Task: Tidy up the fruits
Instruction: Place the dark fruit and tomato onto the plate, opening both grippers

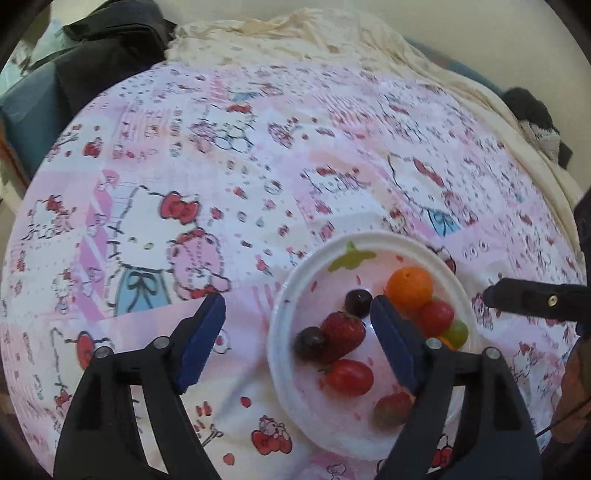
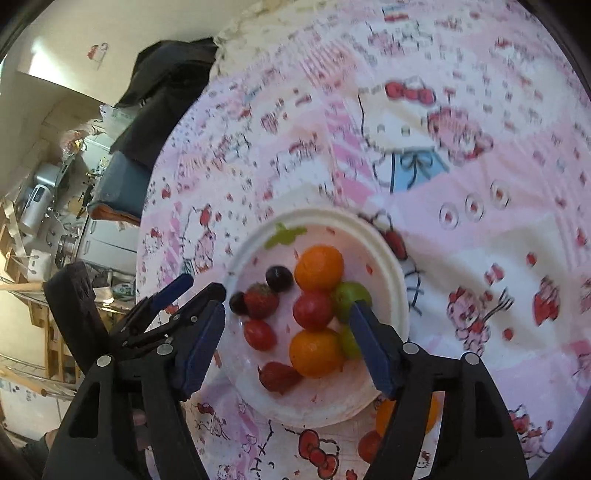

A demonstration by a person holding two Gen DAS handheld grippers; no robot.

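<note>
A white plate (image 1: pixel 280 306) (image 2: pixel 384 243) sits on a pink cartoon-print cloth and holds several fruits: an orange (image 1: pixel 410 288) (image 2: pixel 319 267), a strawberry (image 1: pixel 341 332) (image 2: pixel 260 301), dark grapes (image 1: pixel 358 302) (image 2: pixel 279 278), cherry tomatoes (image 1: pixel 349 376) (image 2: pixel 312 310), a green grape (image 1: pixel 456 334) (image 2: pixel 351 295), a second orange (image 2: pixel 316 352). My left gripper (image 1: pixel 297 325) is open and empty over the plate's left rim. My right gripper (image 2: pixel 288 328) is open and empty above the plate. An orange (image 2: pixel 386 415) and a red fruit (image 2: pixel 369 445) lie off the plate, partly hidden by my right finger.
The cloth (image 1: pixel 221 166) covers a round table. A cream cloth (image 1: pixel 295 33) and dark clothing (image 1: pixel 110 48) lie at the far edge. The right gripper's finger (image 1: pixel 532 299) shows at the right of the left wrist view. Shelves with kitchen clutter (image 2: pixel 44 221) stand beyond the table edge.
</note>
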